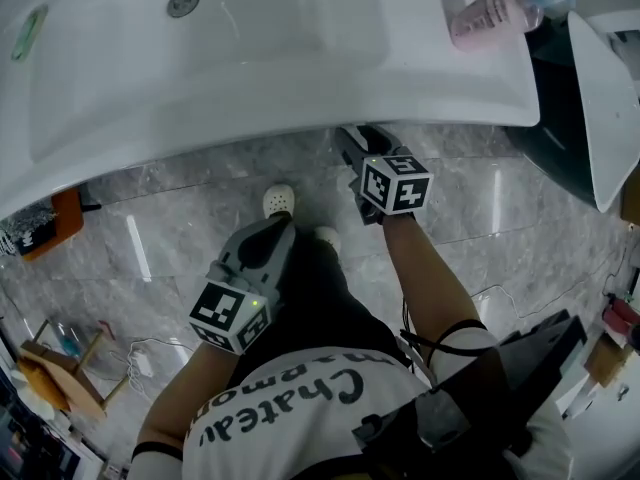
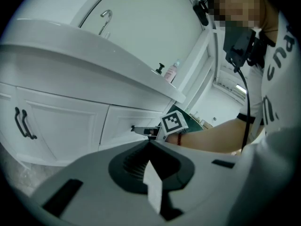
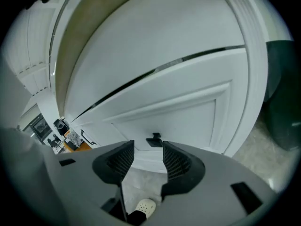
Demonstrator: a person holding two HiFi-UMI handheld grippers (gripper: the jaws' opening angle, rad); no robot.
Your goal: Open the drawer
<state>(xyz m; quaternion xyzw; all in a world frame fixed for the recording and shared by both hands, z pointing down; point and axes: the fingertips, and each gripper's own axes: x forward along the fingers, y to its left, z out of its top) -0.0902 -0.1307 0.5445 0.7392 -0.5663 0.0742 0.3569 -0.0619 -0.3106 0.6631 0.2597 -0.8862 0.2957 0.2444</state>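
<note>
R gripper (image 3: 148, 150) jaws held apart, nothing pinched; dark handle (image 3: 154, 140) seen just past the tips at 12 o'clock. Handle is set on white drawer (image 3: 188, 119), front shut, under sink (image 1: 300, 58) edge. L gripper (image 2: 149, 144) jaws closed, empty, held at 7 o'clock of R gripper in head view, over floor (image 1: 500, 218).

**Bright white bathroom, shiny grey floor**

The room was mostly one big white ceramic washbasin (image 1: 250, 58) with a round metal drain (image 1: 183, 3) and a curved chrome tap (image 2: 106, 20). A pink plastic bottle (image 1: 490, 10) sat at the right end of the basin top. Underneath ran a white panelled vanity cabinet (image 2: 61, 126) with black bar handles (image 2: 22, 125). The glossy grey marble-look floor tiles (image 1: 180, 208) caught streaks of light, and a small wooden rack (image 1: 60, 363) stood off to the left.
</note>
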